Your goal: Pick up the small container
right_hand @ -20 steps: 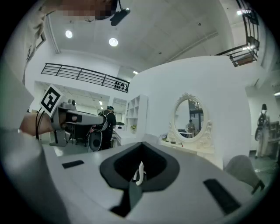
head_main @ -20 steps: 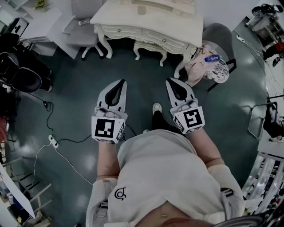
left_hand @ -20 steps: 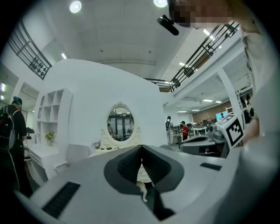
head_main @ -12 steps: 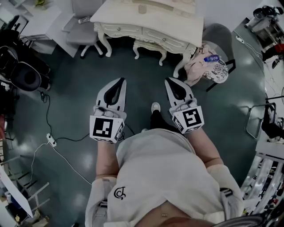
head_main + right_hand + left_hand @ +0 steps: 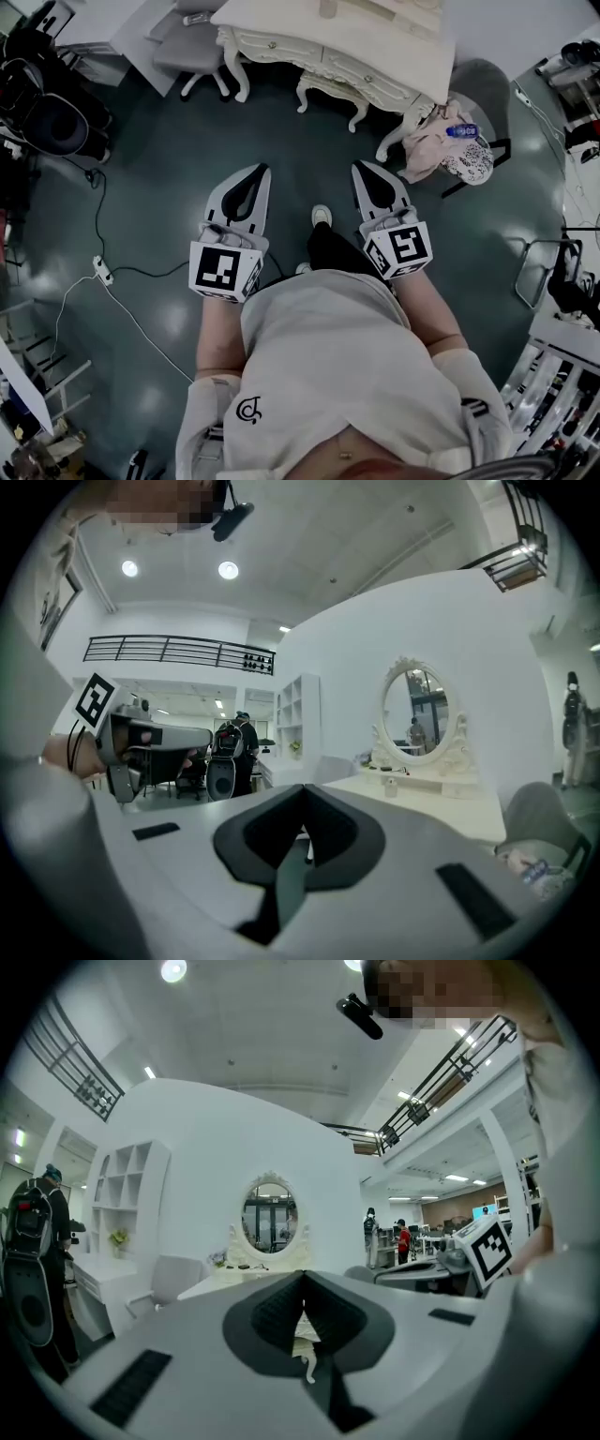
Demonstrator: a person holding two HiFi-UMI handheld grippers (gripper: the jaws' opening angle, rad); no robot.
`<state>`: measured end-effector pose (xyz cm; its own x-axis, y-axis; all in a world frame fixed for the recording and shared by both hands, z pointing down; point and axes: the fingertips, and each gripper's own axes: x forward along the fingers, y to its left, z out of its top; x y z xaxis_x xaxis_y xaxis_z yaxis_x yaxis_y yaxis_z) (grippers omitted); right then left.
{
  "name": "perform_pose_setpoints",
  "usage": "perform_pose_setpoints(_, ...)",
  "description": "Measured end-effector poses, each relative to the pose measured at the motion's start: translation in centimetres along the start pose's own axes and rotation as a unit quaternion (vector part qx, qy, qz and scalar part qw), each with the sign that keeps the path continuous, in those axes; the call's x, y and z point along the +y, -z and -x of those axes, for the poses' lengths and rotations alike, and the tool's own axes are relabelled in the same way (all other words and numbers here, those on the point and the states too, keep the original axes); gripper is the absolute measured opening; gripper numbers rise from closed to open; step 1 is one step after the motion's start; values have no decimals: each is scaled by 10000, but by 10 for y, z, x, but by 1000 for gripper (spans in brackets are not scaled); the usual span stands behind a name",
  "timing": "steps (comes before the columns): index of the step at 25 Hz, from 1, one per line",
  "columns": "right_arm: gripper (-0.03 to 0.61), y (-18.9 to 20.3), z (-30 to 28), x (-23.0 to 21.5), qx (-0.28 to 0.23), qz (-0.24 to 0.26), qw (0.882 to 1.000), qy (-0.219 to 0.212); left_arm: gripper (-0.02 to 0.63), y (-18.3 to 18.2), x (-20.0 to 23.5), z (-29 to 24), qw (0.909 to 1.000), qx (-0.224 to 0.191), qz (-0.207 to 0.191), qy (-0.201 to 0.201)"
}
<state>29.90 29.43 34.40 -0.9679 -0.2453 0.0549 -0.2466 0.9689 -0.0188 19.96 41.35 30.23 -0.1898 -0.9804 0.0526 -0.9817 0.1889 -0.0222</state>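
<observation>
A white dressing table [image 5: 394,52] stands ahead on the dark floor. A small pale container [image 5: 327,7] sits on its top at the picture's upper edge; in the right gripper view a small white container [image 5: 391,786] stands on the tabletop below the oval mirror [image 5: 418,711]. My left gripper [image 5: 262,169] and right gripper [image 5: 356,168] are held level side by side in front of the person's body, well short of the table. The jaws of both meet at their tips with nothing between them [image 5: 303,1281] [image 5: 304,808].
A white stool [image 5: 330,89] is tucked under the table. To its right a grey chair [image 5: 483,89] holds clothes and a bottle [image 5: 460,130]. Another grey chair [image 5: 187,47] stands at the left. A power strip [image 5: 98,272] with cables lies on the floor, and black equipment [image 5: 47,122] lines the left side.
The view has shifted: table and chairs now sit further right and higher in the picture, and one foot shows further forward. Both grippers keep their place and stay shut.
</observation>
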Motion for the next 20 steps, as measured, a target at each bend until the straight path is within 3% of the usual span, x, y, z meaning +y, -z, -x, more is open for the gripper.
perform_pose_setpoints(9, 8, 22, -79, -30, 150, 230, 9993, -269, 12, 19, 50, -58, 9994, 217, 21, -254)
perform_pose_setpoints(20, 8, 10, -247, -147, 230, -19, 9997, 28, 12, 22, 154, -232, 9992, 384, 62, -62)
